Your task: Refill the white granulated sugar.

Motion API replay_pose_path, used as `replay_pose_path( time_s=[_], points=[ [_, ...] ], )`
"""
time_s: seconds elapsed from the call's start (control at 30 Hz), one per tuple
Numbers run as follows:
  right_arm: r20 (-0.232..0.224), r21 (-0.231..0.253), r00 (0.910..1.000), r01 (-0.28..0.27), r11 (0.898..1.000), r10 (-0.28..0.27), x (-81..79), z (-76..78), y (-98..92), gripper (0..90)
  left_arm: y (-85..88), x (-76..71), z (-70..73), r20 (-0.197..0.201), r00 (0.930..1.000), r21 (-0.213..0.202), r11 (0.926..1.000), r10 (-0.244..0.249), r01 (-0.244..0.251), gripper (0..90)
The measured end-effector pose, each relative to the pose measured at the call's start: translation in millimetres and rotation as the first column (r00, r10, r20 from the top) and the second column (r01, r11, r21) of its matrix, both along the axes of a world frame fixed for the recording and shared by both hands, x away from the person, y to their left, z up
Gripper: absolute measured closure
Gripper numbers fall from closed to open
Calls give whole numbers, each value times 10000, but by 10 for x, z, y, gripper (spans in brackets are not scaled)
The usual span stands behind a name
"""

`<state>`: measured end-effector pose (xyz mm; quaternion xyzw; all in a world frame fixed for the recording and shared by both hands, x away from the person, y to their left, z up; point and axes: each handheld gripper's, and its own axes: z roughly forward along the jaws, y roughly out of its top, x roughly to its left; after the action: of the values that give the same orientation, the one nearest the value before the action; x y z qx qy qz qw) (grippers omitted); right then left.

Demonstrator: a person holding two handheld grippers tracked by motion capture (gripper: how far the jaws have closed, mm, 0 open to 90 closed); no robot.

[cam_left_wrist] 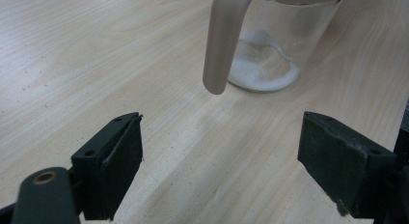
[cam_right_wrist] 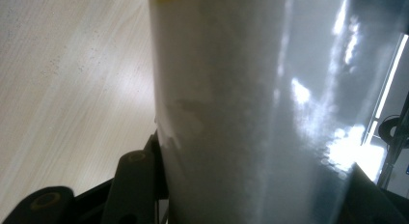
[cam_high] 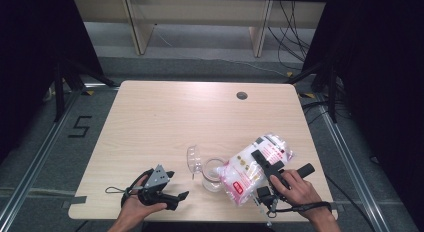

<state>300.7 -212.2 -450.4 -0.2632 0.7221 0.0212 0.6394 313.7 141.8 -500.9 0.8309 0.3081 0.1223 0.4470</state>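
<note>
We take the work in hand to be pouring white granules from a plastic bag (cam_high: 257,168) into a clear glass jar (cam_high: 214,174). The right gripper (cam_high: 260,159) has its jaws clamped on the bag, which lies tilted just right of the jar with its lower end at the jar's mouth. In the left gripper view a shallow white layer (cam_left_wrist: 263,72) covers the jar's bottom, so we judge the filling begun but far from done; the bag looks nearly full. The jar's hinged lid (cam_high: 193,159) stands open on its far left side. The left gripper (cam_high: 181,196) rests near the jar's left, jaws apart and empty. Left to do, we think: more pouring, setting the bag down, closing the lid.
</note>
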Motion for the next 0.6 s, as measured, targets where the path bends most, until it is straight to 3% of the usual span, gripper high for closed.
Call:
replay_pose_path(
  time_s=[0.03, 0.1, 0.2, 0.33, 0.6],
  points=[
    [70, -183, 9998, -188, 9997, 189, 9, 13, 13, 540, -9, -4, 1, -65, 9999, -89, 9999, 93, -93, 156],
    [-21, -96, 10000, 37, 9999, -37, -4, 9, 8, 540, -12, -4, -5, -50, 9999, -164, 9998, 114, -115, 156],
    [108, -252, 9998, -156, 9996, 159, 3, 28, 17, 540, -4, -1, -6, 1, 10000, -73, 10000, 51, -51, 157],
    [77, -198, 9999, -123, 9997, 124, -1, 29, 10, 541, 2, -2, 6, -46, 10000, 54, 10000, 8, -8, 157],
    [197, -210, 9996, -203, 9996, 208, 2, 41, 15, 541, -9, -5, 1, -64, 9999, -90, 9999, 102, -102, 157]
  ],
)
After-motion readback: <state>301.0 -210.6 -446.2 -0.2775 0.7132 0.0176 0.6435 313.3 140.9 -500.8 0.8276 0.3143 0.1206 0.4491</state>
